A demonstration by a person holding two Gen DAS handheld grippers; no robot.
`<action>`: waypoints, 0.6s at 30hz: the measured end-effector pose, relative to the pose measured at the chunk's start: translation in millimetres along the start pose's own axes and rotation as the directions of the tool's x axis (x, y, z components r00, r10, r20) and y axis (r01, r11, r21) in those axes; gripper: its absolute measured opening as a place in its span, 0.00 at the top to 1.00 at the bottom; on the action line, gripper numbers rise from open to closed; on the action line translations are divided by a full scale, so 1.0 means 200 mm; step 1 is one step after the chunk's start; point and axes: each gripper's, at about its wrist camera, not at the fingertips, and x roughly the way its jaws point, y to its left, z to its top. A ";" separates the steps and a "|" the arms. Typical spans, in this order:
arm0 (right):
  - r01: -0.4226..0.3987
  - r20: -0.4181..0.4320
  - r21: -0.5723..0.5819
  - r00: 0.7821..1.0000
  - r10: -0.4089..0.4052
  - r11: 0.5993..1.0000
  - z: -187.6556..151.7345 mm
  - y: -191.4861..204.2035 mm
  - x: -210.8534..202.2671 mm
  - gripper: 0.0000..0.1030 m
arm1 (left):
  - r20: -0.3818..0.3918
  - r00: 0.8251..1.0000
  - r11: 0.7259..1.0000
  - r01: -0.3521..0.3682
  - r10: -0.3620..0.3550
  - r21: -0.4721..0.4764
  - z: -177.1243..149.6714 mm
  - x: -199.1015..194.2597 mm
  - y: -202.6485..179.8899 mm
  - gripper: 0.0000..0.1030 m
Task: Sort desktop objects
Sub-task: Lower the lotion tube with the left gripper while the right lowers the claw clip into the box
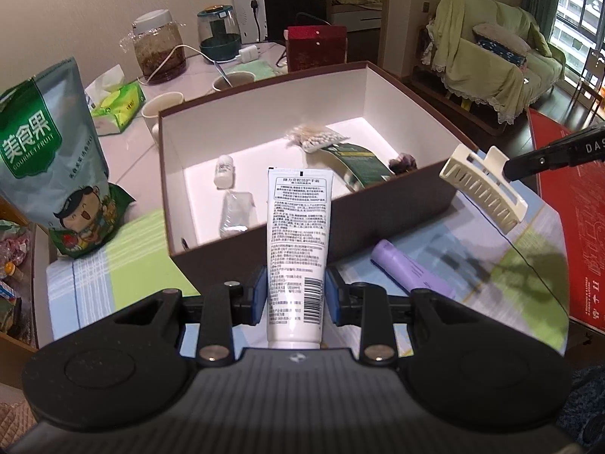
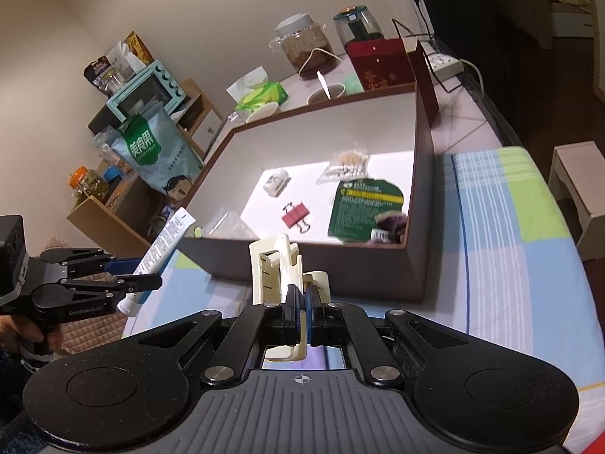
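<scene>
Purple plastic, a tube [image 1: 412,270] lying on the checked cloth [image 1: 113,265] beside the box [image 1: 378,212], is half hidden behind the left gripper [image 1: 296,295], whose jaws clamp a white hand-cream tube [image 1: 297,242] held up just short of the box's near wall. The right gripper [image 2: 301,310], level and near the same wall, pinches a cream hair claw [image 2: 272,268]; its far teeth are blurred. Inside the box lie a red binder clip [image 2: 296,216], a small white bottle [image 2: 275,181] and a green packet [image 2: 365,208].
</scene>
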 end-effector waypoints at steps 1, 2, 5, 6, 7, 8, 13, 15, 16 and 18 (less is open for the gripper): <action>0.000 0.002 -0.001 1.000 0.000 1.000 0.01 0.00 0.00 0.99 | 0.002 1.000 1.000 -0.005 0.005 0.001 0.01 0.00 0.01 0.74; -0.002 0.005 -0.001 1.000 0.002 1.000 0.03 -0.01 0.00 0.99 | 0.004 1.000 1.000 -0.010 0.010 0.003 0.02 0.00 0.02 0.74; -0.007 0.014 -0.001 1.000 0.007 1.000 0.08 -0.02 0.01 0.99 | 0.012 1.000 1.000 -0.024 0.024 0.009 0.06 -0.01 0.06 0.74; -0.009 0.017 -0.003 1.000 0.009 1.000 0.09 -0.02 0.01 0.99 | 0.016 0.999 1.000 -0.028 0.028 0.011 0.07 -0.01 0.06 0.74; -0.011 0.019 -0.004 1.000 0.011 1.000 0.11 -0.02 0.01 0.99 | 0.019 0.999 1.000 -0.029 0.029 0.012 0.09 -0.01 0.07 0.74; -0.013 0.022 -0.005 1.000 0.013 1.000 0.12 -0.03 0.01 0.99 | 0.023 0.999 0.999 -0.030 0.030 0.013 0.10 -0.01 0.08 0.74; -0.015 0.036 -0.011 0.999 0.016 1.000 0.20 -0.03 0.03 0.99 | 0.040 0.999 0.999 -0.033 0.032 0.029 0.17 0.01 0.11 0.74; -0.015 0.045 -0.019 0.999 0.015 1.000 0.23 -0.02 0.03 0.99 | 0.047 0.998 0.998 -0.038 0.036 0.044 0.20 0.02 0.13 0.74; -0.015 0.049 -0.023 0.999 0.016 1.000 0.25 -0.02 0.04 0.99 | 0.051 0.998 0.998 -0.041 0.039 0.051 0.22 0.02 0.13 0.74; -0.015 0.059 -0.032 0.998 0.016 0.999 0.29 -0.02 0.05 0.99 | 0.058 0.997 0.997 -0.048 0.045 0.066 0.26 0.04 0.15 0.74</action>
